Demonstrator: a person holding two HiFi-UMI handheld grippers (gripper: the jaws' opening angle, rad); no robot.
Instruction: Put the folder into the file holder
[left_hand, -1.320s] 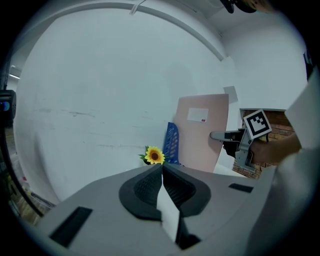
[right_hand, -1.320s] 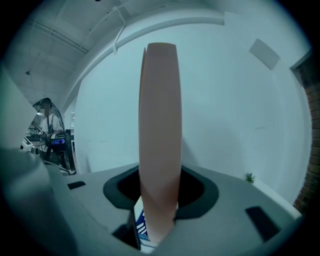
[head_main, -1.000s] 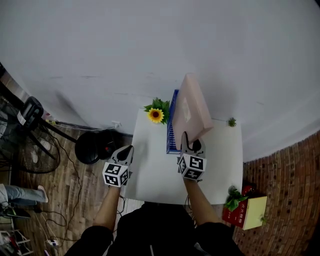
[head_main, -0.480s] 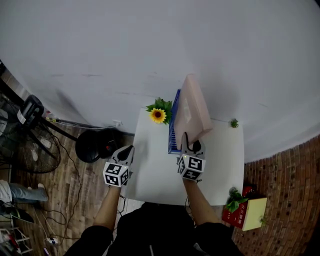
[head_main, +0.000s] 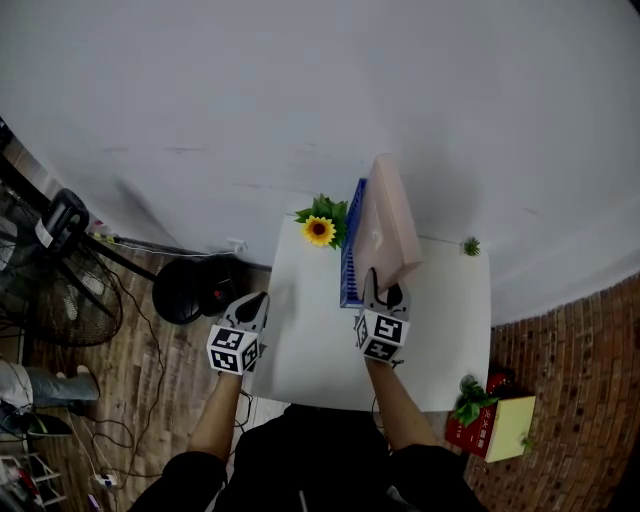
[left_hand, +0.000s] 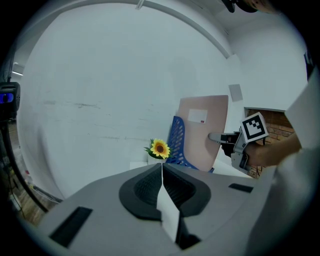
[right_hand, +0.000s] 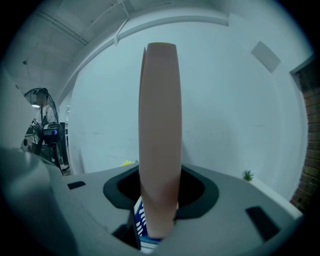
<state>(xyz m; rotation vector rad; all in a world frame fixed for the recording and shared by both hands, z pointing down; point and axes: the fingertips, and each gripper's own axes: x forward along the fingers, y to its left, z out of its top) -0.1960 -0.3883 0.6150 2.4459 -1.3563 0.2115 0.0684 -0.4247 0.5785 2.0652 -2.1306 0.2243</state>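
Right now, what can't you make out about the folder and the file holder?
Whether the folder has its bottom edge inside the file holder: head view, the folder itself covers it; right gripper view, the folder fills the middle.
The file holder's slots: right gripper view, only a blue sliver shows below the folder.
The label on the folder: left gripper view, too small to read.
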